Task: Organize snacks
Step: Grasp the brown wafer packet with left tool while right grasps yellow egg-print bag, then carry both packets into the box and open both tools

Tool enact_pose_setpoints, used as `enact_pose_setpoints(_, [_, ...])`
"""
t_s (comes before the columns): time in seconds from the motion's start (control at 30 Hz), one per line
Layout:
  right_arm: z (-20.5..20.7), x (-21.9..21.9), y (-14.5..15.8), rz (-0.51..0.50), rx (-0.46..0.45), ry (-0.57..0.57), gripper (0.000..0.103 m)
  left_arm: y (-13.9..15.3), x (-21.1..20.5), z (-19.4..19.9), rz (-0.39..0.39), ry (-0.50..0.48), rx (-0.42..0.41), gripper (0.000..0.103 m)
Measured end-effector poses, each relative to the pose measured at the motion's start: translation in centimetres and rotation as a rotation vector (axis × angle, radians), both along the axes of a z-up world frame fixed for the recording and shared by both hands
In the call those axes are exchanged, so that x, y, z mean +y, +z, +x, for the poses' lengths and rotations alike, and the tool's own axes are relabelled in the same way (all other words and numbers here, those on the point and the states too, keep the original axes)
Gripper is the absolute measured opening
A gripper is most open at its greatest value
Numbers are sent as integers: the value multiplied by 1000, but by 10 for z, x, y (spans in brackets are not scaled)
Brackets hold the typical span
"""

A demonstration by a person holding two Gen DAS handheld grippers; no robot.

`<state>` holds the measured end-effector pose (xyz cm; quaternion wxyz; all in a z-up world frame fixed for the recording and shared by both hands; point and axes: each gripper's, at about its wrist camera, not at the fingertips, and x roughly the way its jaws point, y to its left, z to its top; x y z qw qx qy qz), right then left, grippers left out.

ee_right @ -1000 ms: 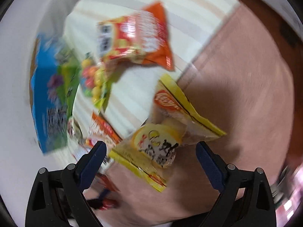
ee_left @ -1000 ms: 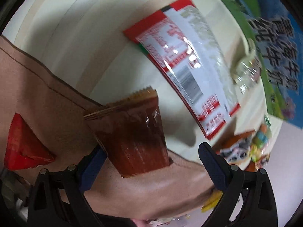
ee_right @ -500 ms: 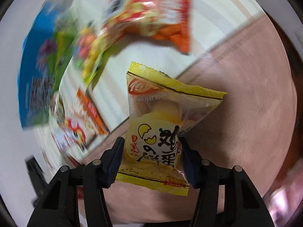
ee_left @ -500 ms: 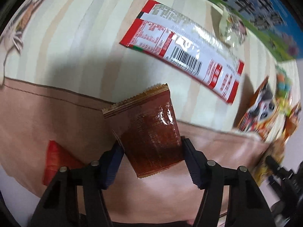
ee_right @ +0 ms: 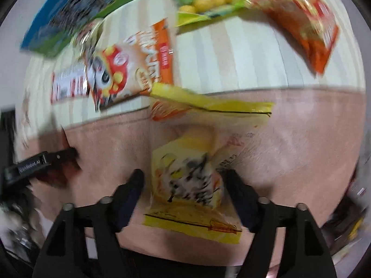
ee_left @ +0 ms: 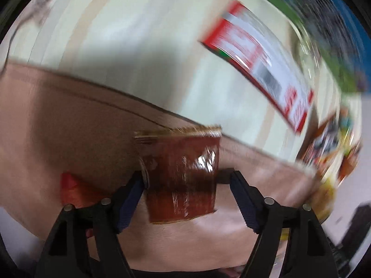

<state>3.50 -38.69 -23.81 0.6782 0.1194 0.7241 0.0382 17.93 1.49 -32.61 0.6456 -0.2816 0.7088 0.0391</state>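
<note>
Left wrist view: the left gripper (ee_left: pixel 187 199) has a brown sachet (ee_left: pixel 180 176) between its jaws, which are opening — the near-left pad touches the packet's edge, the other stands clear of it. The sachet's long axis runs straight ahead, over the pink mat (ee_left: pixel 69 125). A red-and-white packet (ee_left: pixel 259 69) lies well beyond on the striped cloth (ee_left: pixel 129 34).

Right wrist view: the right gripper (ee_right: pixel 185 192) likewise straddles a yellow egg-snack packet (ee_right: pixel 197 162), jaws opening, both pads just off its sides. It lies lengthwise ahead on the mat — open mat to the right, an orange packet (ee_right: pixel 129 69) crowding forward-left.
</note>
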Motion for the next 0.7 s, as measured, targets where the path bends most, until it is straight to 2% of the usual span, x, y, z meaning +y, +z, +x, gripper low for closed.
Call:
enact_pose_setpoints(0.07, [-2,-13,-1,35,2,-89,77,-2,8,-4,-26,80,-3,74])
enact_pose_setpoints(0.13, [-5,-23,-1,57,-8,-154,77,-2,7,-7,12,66,3,67])
enact_pose_setpoints(0.2, [-6,-32,0,46,-31,-191,70,4,-10,-6,110,-30,-24,54])
enact_pose_setpoints(0.23, [-8,-33,1,23,-38,-186,62,8,-18,-7,144,-77,-42,54])
enact_pose_setpoints(0.33, [-7,-30,4,-26,-70,-143,53,18,-43,-8,249,-206,-92,53])
enact_pose_setpoints(0.43, [-9,-22,9,-52,-100,-100,47,27,-57,-8,310,-287,-124,53])
enact_pose_setpoints(0.53, [-9,-19,18,-42,-125,-87,45,40,-68,-3,301,-313,-150,53])
enact_pose_setpoints(0.7, [1,-10,53,50,-178,-80,45,92,-72,6,248,-322,-240,53])
